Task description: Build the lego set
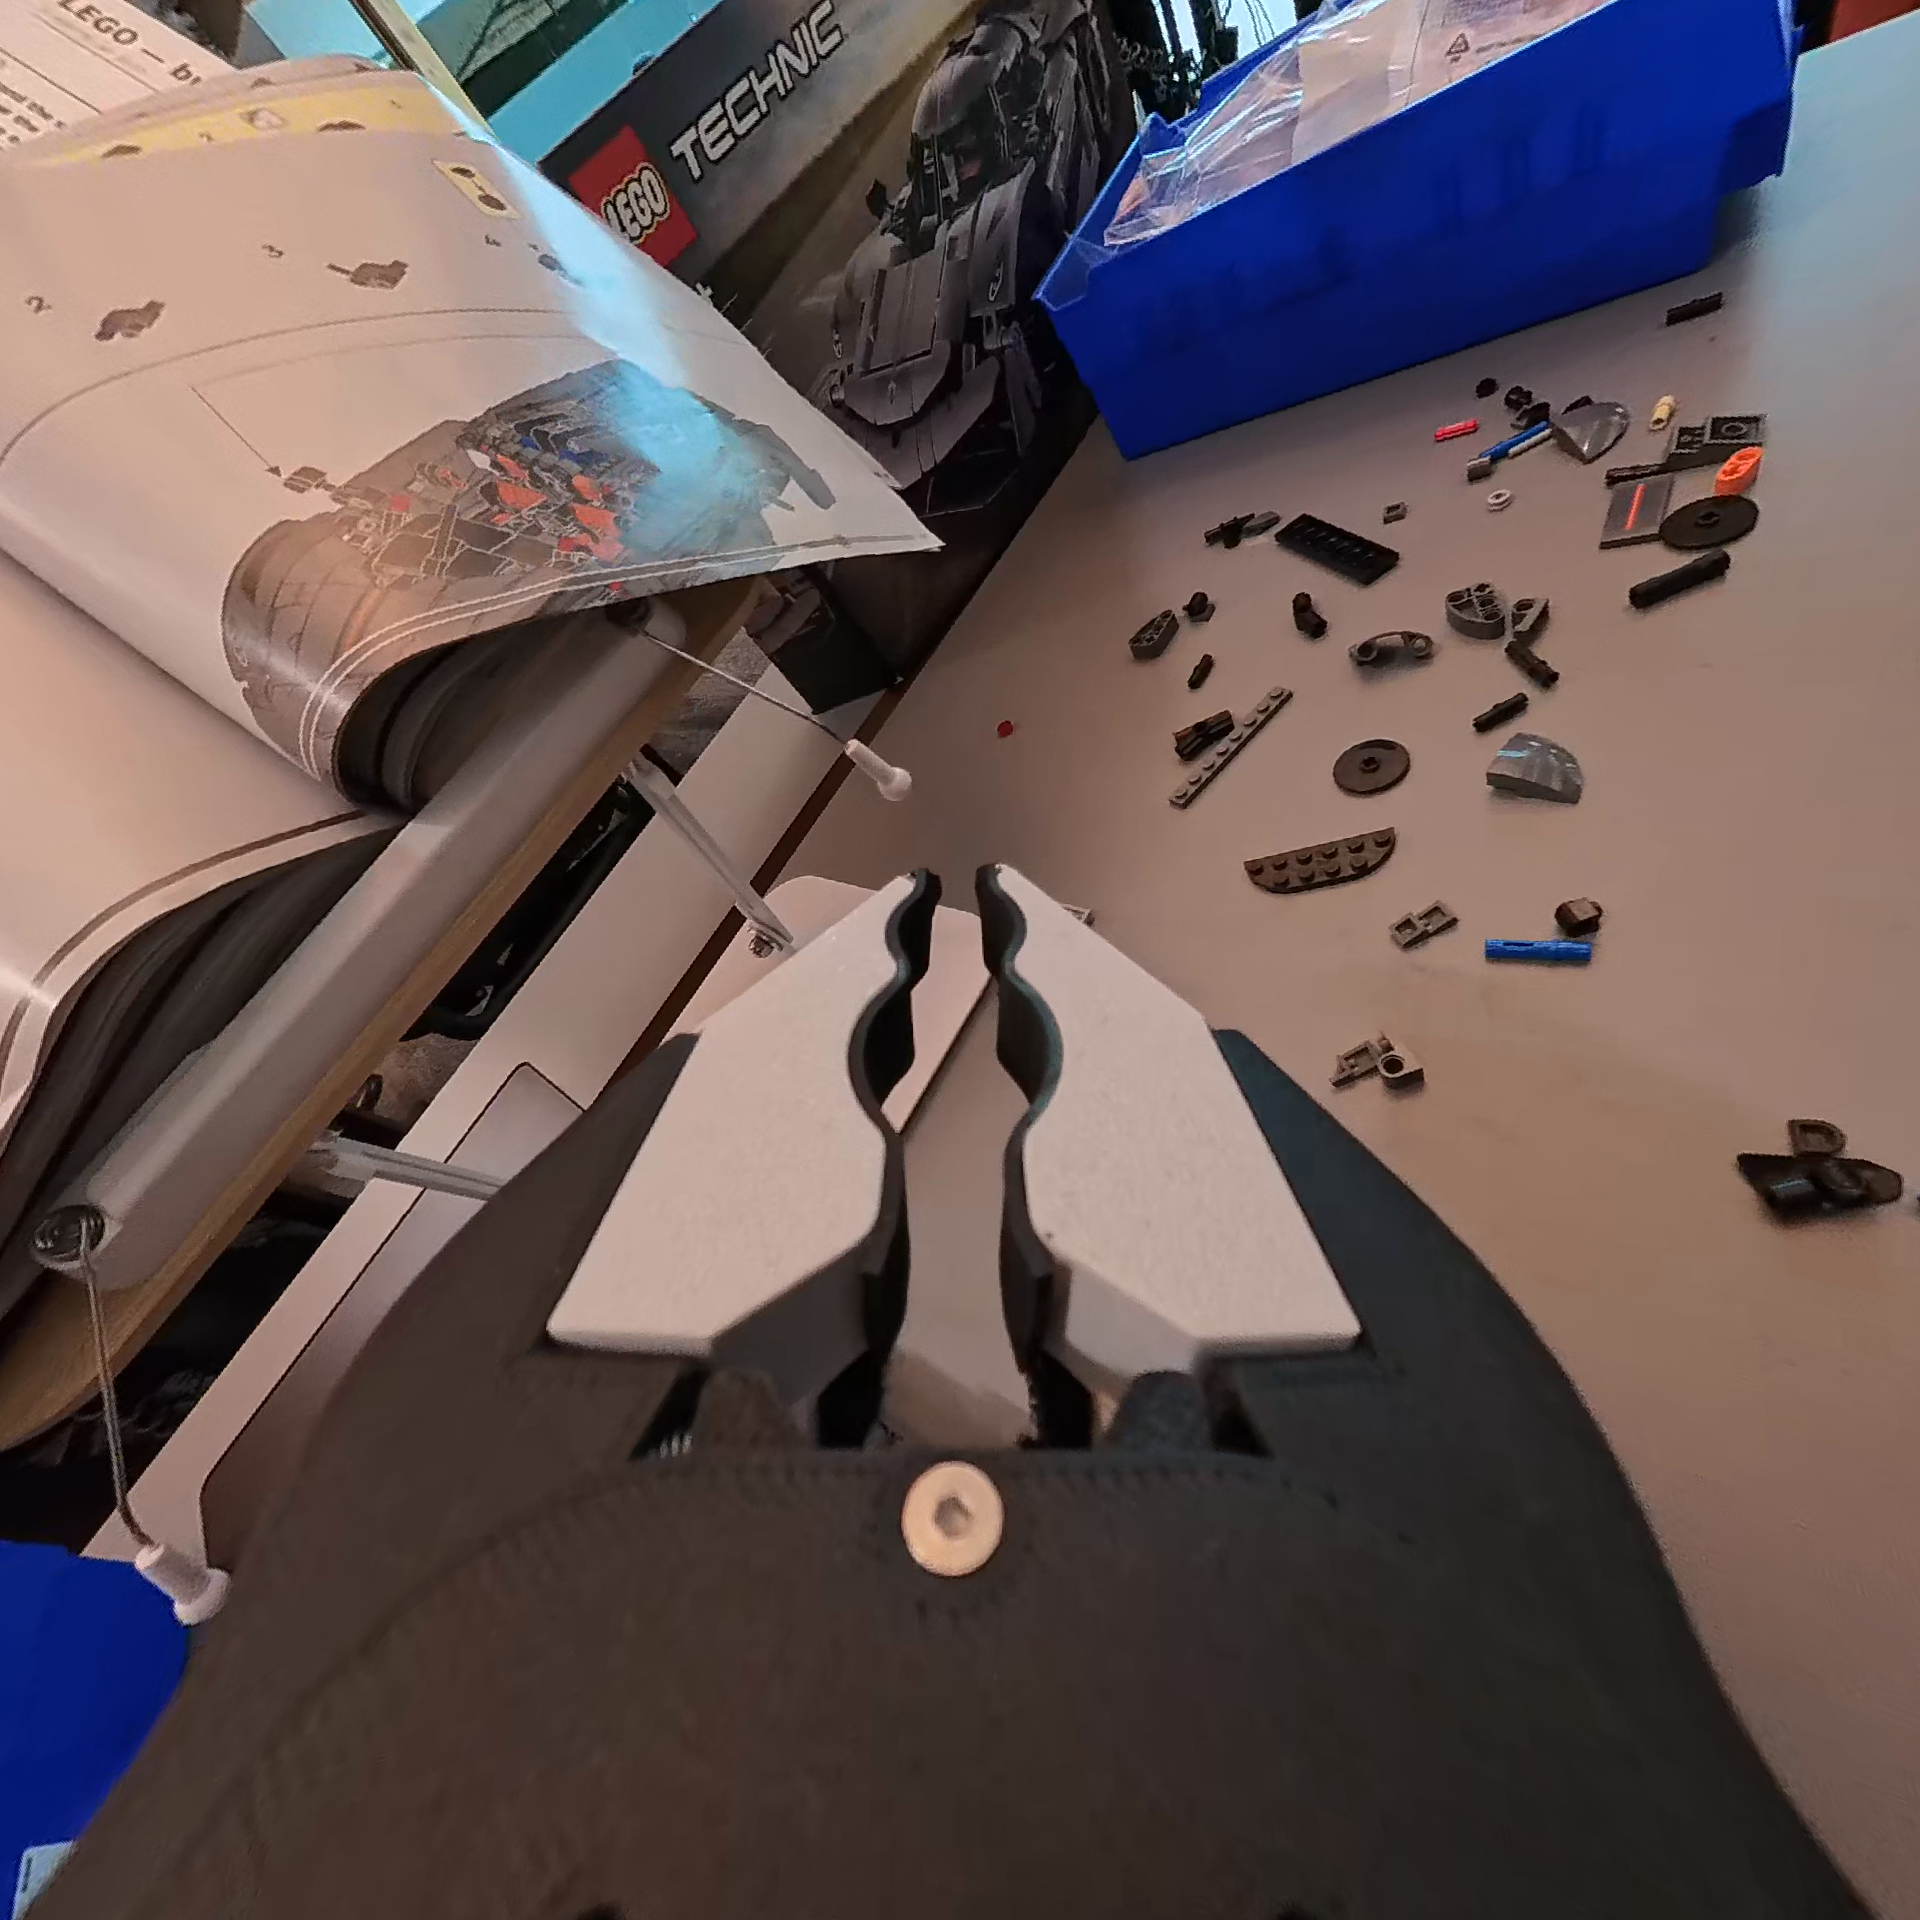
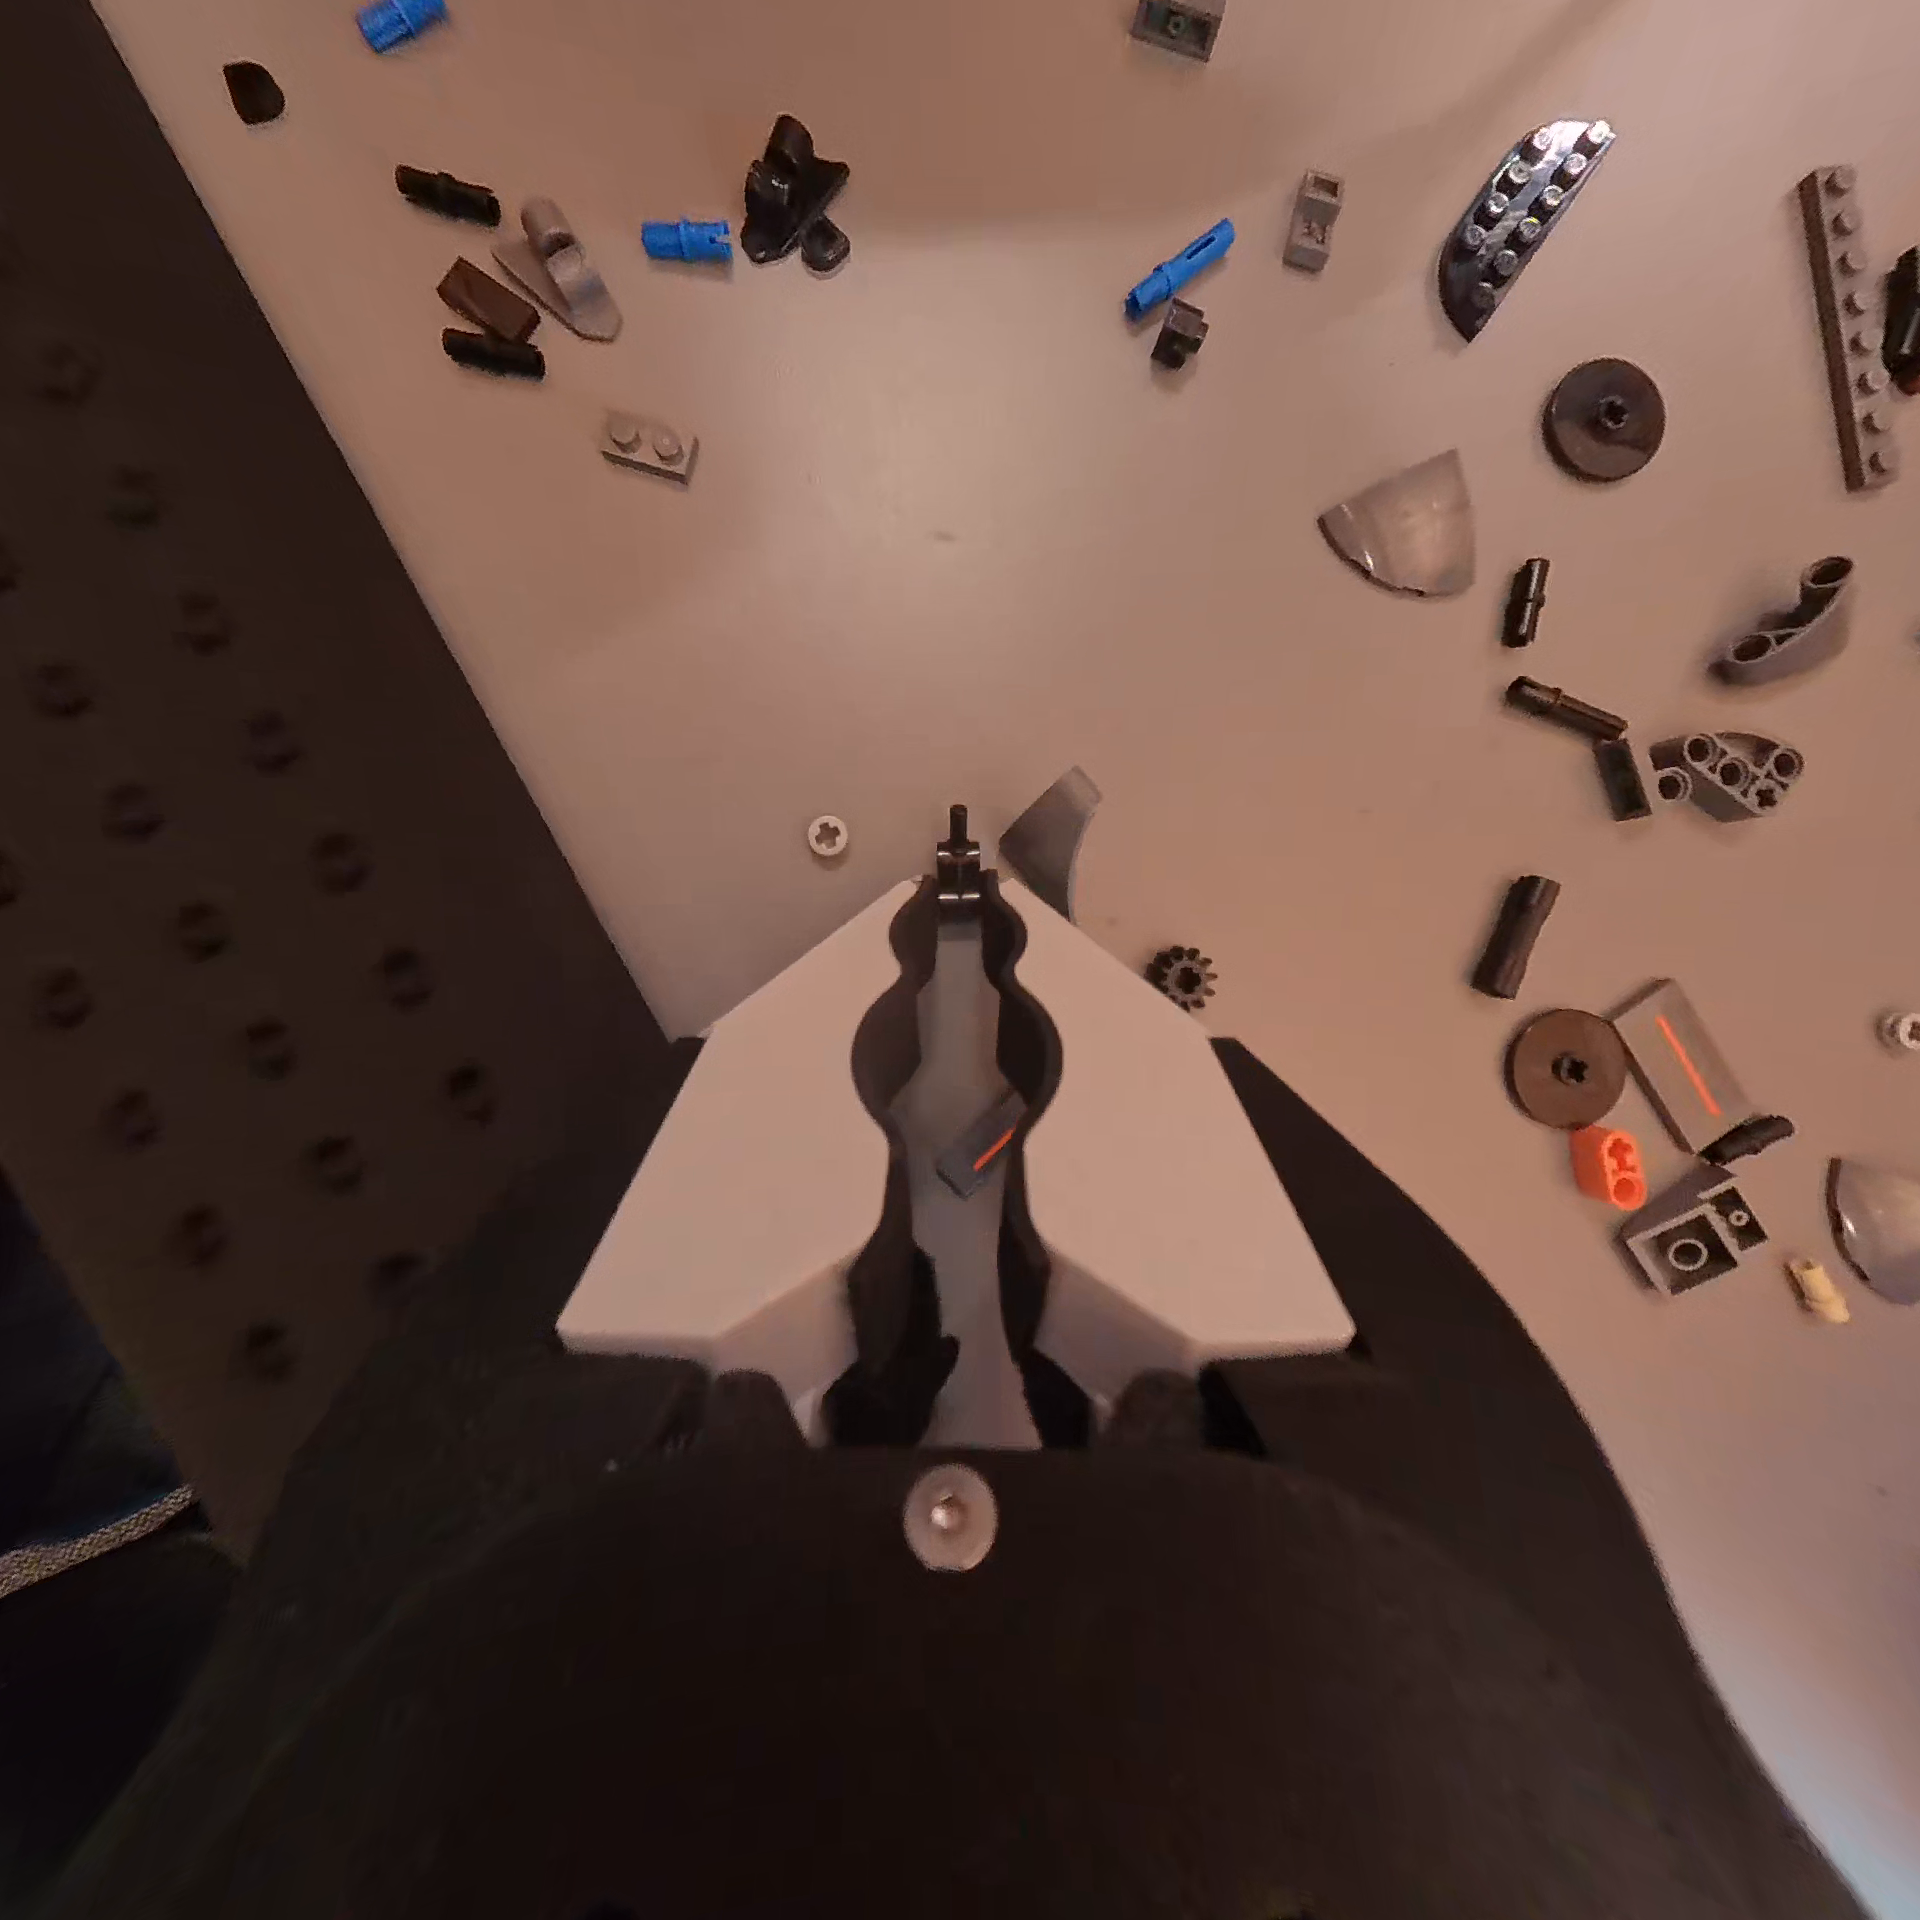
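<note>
My right gripper (image 2: 958,883) points down at the pale table and is shut on a small black pin piece (image 2: 956,857), which sticks out past the fingertips. A grey curved piece (image 2: 1049,831) lies just right of the tips and a white round piece (image 2: 827,834) just left. A grey tile with an orange stripe (image 2: 977,1148) shows through the gap between the fingers. My left gripper (image 1: 957,883) hovers beside the open instruction book (image 1: 364,416). Its jaws are nearly together with a narrow gap and hold nothing. Loose dark pieces (image 1: 1371,769) lie scattered to its right.
The book rests on a white stand (image 1: 540,914). The set's box (image 1: 914,260) leans behind it, with a blue bin (image 1: 1403,239) of plastic bags to the right. A dark studded surface (image 2: 208,727) lies left of the right gripper. Blue pins (image 2: 686,239) and grey plates (image 2: 1855,332) lie around. Some 25 centimeters of space lies between my two pairs of fingers.
</note>
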